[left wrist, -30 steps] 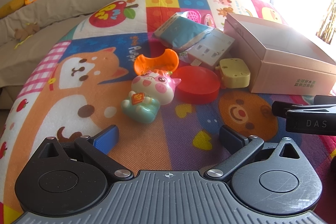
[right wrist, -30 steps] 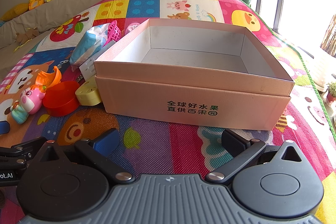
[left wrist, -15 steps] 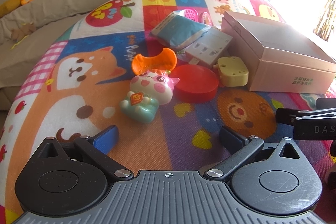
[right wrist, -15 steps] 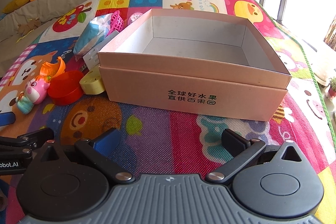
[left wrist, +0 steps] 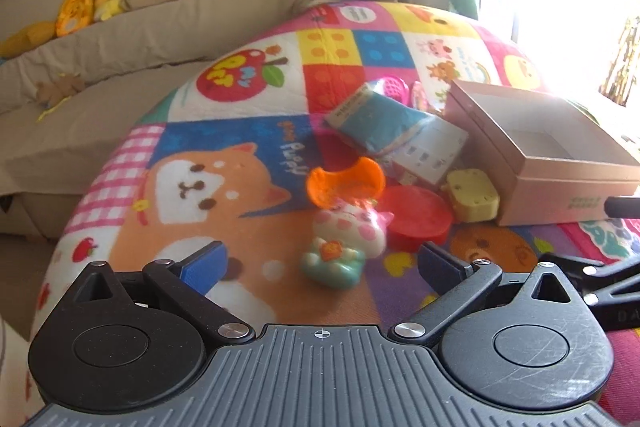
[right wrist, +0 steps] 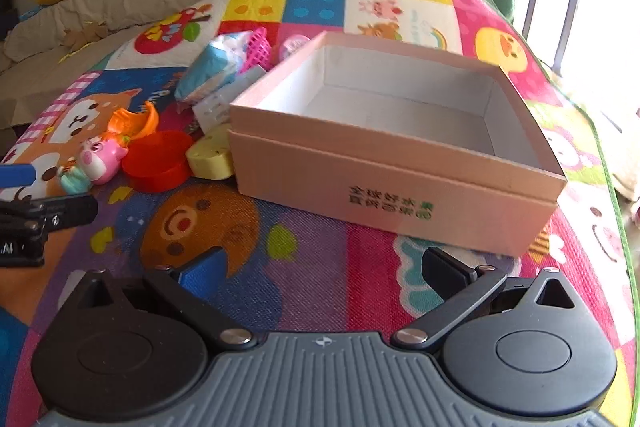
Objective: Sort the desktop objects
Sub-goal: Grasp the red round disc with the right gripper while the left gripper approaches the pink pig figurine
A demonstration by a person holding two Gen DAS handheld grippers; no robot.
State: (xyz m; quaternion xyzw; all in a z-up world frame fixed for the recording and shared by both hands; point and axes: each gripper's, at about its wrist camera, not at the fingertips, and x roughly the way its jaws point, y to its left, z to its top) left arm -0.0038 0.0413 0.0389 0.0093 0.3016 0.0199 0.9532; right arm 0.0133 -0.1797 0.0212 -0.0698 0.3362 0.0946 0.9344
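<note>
One pink cardboard box (right wrist: 400, 163) on colourful play mat (right wrist: 304, 251), open on top, nothing inside, white floor bare. Loose things clustered at box's left side: yellow plastic case (left wrist: 473, 195) touching box wall, red round dish (left wrist: 416, 215) beside it, orange cup (left wrist: 345, 182), pig toy (left wrist: 347, 239) lying just ahead of left gripper (left wrist: 322, 263). Blue tissue pack (left wrist: 380, 123) on white power strip (left wrist: 430, 155); pink basket (right wrist: 256, 47) behind. Left gripper spread wide, holding nothing. Right gripper (right wrist: 322, 269) equally wide apart, nothing between fingers, facing box front.
</note>
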